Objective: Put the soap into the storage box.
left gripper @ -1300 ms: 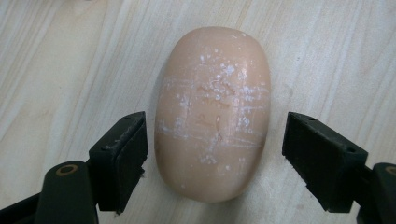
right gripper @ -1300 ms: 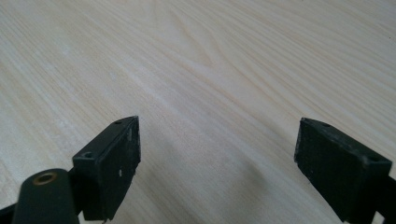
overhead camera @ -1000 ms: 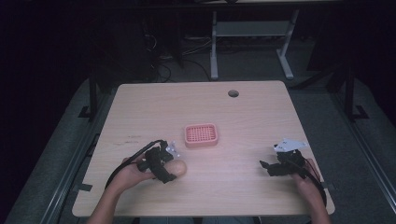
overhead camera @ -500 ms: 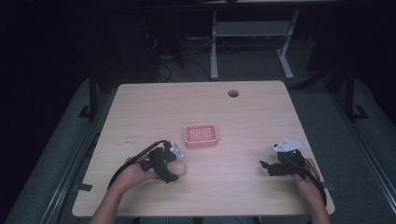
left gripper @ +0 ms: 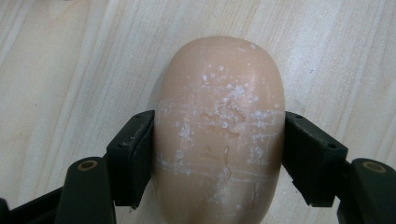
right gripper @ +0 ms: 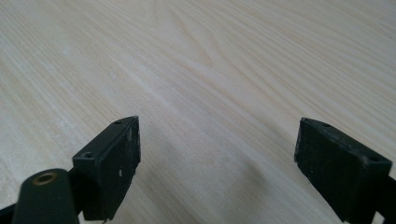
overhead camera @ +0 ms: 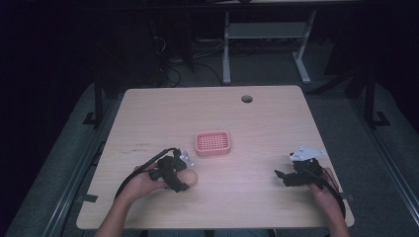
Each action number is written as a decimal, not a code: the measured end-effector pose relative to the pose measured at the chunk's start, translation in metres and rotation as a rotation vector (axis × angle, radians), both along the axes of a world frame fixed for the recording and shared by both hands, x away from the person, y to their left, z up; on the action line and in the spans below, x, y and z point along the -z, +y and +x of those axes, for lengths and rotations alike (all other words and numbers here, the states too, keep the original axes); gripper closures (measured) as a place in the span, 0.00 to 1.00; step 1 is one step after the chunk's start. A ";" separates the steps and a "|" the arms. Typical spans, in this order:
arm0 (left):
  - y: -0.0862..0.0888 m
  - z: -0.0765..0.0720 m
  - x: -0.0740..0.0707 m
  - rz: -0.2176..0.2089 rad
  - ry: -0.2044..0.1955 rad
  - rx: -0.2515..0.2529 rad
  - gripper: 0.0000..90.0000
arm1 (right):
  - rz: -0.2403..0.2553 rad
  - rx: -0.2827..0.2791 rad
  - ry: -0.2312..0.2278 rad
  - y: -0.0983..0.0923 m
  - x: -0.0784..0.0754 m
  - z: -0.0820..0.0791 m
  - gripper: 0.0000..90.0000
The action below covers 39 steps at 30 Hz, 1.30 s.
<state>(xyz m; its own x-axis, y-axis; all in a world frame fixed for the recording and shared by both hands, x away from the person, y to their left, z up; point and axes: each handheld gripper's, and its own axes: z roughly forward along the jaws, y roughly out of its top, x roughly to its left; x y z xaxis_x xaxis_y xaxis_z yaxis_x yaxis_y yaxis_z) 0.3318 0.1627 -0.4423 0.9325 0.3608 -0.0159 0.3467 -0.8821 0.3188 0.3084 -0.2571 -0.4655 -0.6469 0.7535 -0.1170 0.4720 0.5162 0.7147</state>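
Resting on the near-left part of the tabletop [overhead camera: 148, 113], the left gripper [overhead camera: 184, 178] has its jaws clenched on a tan rounded bar [left gripper: 219, 126], one jaw pressed against each long side. That bar is smooth and oblong, like a worn cake of soap, flecked with white specks and crossed by pale scratches and a thin crack; in the high view it lies just near and left of a small pink grid tray [overhead camera: 213, 142], apart from it. The tray sits near the middle of the tabletop with bare wood all round it. Far of the tray the wood runs open to the far edge, broken by a round cable hole [overhead camera: 246, 98] right of centre. The right gripper [overhead camera: 280, 176] lies at the near-right, close to the right edge, well apart from the tray; its jaws stand released and wide, with bare pale wood grain between them in the right gripper view [right gripper: 219, 154].
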 end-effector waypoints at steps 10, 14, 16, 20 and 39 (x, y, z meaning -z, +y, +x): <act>0.002 0.000 0.000 -0.004 -0.001 -0.004 0.35 | -0.001 0.000 0.001 0.000 0.000 0.000 0.15; 0.003 0.000 -0.002 -0.011 -0.003 -0.006 0.35 | 0.001 0.001 0.000 0.000 0.000 0.000 0.15; 0.003 0.000 -0.004 -0.016 -0.004 -0.007 0.35 | 0.001 0.001 -0.001 0.000 0.000 0.000 0.15; 0.003 0.001 -0.006 -0.022 -0.004 -0.008 0.35 | 0.007 0.007 -0.001 0.000 0.000 0.001 0.15; -0.002 0.017 -0.020 -0.032 -0.008 0.001 0.35 | 0.020 0.015 -0.003 0.000 0.000 0.001 0.15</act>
<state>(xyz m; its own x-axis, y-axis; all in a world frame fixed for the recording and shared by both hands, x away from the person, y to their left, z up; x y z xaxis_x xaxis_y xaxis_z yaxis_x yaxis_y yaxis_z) 0.3485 0.1604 -0.4219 0.9332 0.3589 -0.0197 0.3428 -0.8720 0.3495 0.3090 -0.2568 -0.4651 -0.6354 0.7651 -0.1041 0.4769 0.4949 0.7264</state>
